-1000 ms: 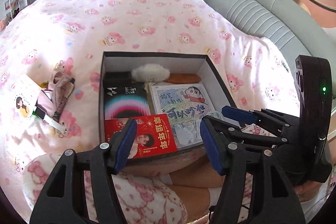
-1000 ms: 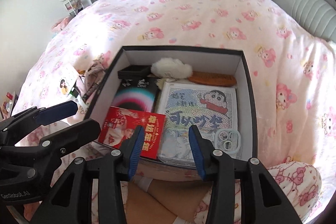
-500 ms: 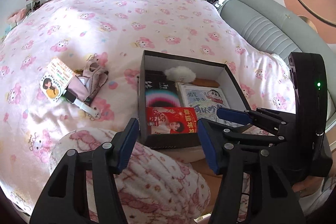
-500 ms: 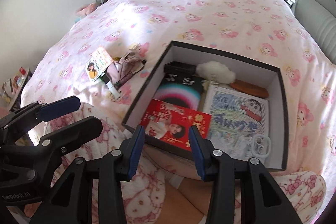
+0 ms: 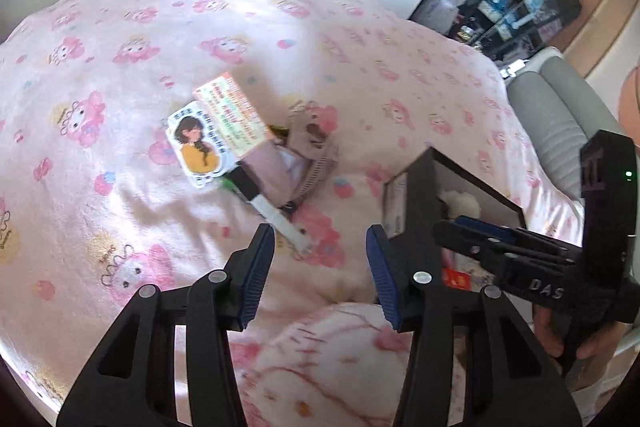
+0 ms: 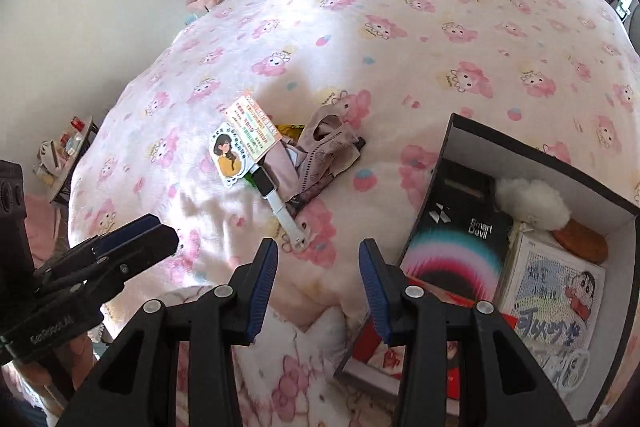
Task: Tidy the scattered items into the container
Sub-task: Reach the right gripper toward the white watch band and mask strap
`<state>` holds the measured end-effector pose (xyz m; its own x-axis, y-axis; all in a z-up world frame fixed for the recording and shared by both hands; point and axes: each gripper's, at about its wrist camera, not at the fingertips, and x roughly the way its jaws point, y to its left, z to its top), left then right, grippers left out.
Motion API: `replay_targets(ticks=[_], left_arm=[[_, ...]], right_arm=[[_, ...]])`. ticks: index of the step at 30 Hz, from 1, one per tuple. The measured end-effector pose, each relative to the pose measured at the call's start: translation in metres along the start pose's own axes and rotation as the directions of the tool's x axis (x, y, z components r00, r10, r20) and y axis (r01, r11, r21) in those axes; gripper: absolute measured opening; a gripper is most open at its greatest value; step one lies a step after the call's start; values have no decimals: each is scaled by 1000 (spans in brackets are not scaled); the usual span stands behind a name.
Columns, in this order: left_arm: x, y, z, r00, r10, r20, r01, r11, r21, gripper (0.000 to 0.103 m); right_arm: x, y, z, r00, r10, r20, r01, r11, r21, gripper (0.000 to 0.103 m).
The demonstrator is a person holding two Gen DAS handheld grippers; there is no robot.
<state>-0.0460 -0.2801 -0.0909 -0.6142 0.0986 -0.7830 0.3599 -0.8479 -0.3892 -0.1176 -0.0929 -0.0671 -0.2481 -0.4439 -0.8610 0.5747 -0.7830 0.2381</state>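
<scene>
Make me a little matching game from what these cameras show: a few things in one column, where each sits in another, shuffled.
Things:
1. white fluffy ball
2. smartwatch
3. girl sticker card
4. cartoon boy booklet

Places:
A. on the blanket, leftmost of the loose pile
B. in the box, by its far wall
C. in the box, nearer the camera
D. on the blanket, white strap pointing at the fingers

Pairs: 1-B, 2-D, 3-A, 4-C

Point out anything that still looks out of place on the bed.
A small heap lies on the pink patterned blanket, left of the black open box: a card with a cartoon girl, crumpled beige lace fabric and a white-strapped smartwatch. Everything else already sits inside the box.
</scene>
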Motion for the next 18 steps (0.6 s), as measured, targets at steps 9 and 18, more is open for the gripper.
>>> replay_targets(ticks=[9,18], left_arm=[[88,64,17,983,-12,-183,-13,991,-131,34],[160,73,36,932,-176,-317,108,969,-222,34]], right_arm=[[110,22,33,969,32,-243,-57,994,-93,36],[176,27,35,910,43,-412,-92,991,-101,40]])
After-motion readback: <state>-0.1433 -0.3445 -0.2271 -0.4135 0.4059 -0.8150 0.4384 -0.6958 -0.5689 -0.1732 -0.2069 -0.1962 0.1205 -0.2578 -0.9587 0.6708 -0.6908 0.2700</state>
